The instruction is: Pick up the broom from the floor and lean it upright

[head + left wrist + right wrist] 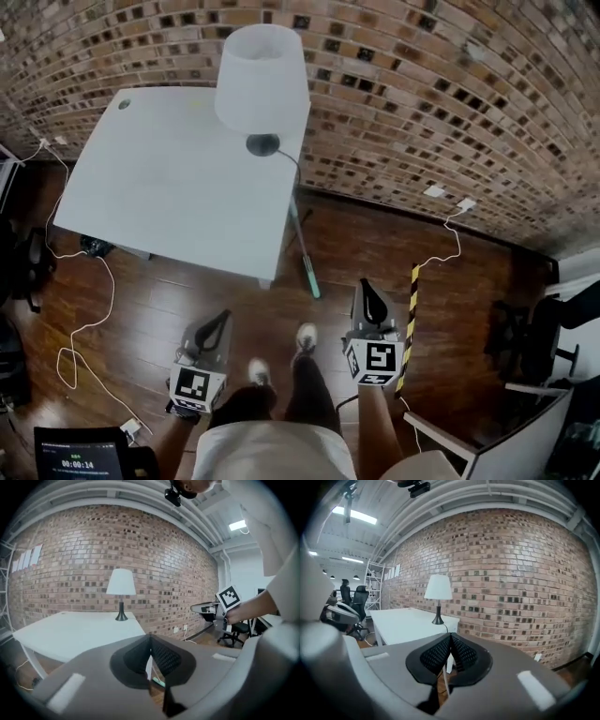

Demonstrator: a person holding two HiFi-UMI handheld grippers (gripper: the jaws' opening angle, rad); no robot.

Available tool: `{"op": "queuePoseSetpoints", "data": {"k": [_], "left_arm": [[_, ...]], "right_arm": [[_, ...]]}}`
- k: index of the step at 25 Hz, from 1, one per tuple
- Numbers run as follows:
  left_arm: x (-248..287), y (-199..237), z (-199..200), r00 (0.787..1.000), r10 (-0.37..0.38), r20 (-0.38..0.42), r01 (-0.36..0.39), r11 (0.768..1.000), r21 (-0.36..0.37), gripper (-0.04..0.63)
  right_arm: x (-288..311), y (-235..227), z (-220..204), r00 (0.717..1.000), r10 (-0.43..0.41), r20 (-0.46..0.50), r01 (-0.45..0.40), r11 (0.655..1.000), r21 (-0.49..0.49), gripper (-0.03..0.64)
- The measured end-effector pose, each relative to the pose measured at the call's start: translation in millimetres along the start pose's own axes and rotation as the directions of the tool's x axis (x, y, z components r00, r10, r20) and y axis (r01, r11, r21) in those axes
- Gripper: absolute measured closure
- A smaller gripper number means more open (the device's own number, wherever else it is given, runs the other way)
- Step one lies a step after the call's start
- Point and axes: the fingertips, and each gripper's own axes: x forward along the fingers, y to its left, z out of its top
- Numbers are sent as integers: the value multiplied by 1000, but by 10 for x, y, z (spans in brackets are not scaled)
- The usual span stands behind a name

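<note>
Item one: a slender, pale-poled broom (304,246) with a teal head. It stood at the middle of the scene, beyond my feet, with its head down on the dark wooden floor (375,246) and its pole propped against the near right corner of the white rectangular table (159,192), just beside a table leg. The teal head (159,682) also showed low in the left gripper view. I judged it already leaned upright. Handling, by estimate: light, with a stiff, smooth pole likely to slip in a loose grip, and a head that might skate on the polished boards. I would take hold on the bare pole about midway up, not at the head. Item two: the left tongs (150,637), pads together with nothing between them, held low at near left (222,319). Item three: the right tongs (450,635), likewise closed and empty, at near right (367,287). Item four: a white-shaded lamp (261,75) on a black base, on the table's far side before the brick wall (441,84). Item five: a yellow-and-black striped bar (412,314), just right of the right tongs. Writing: no brand seen. The tong cubes bore only black-and-white square markers. A small dark screen (80,457) at near left showed a digit counter too small to read surely.
</note>
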Motion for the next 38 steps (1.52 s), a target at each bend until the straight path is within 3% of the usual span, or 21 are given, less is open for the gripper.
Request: {"op": "queuePoseSetpoints", "data": {"k": [5,10,17,23,27,32,38], "left_arm": [[-198,-96,639,988,-8,154,8,1000,1,594],[-359,-12,1154,973,66,223,-66,998,-7,594],[-499,-69,1441,963,128,238,-137,990,23,594],[-436,-300,1430,966,110,233,-123,992,43,594],[-365,-393,1411,972,104,213,-114,993,36,594],[-363,-324,1541,967,112,230,-126,991,45,594],[-468,-253,1430,970,127,207,-137,990,36,594]], "right_arm": [[-404,-49,498,998,12,66,-10,1000,-23,603],[-732,-111,793,994,5,105,-5,1000,-1,603],[-1044,-120,824,993,45,106,-45,999,0,603],[-1100,-198,935,990,68,127,-67,998,-16,603],[-1096,-358,1003,991,36,132,-38,999,9,603],[-1064,-414,1106,990,31,138,-32,999,2,603],[-1123,-280,1022,991,55,124,-57,998,9,603]]}}
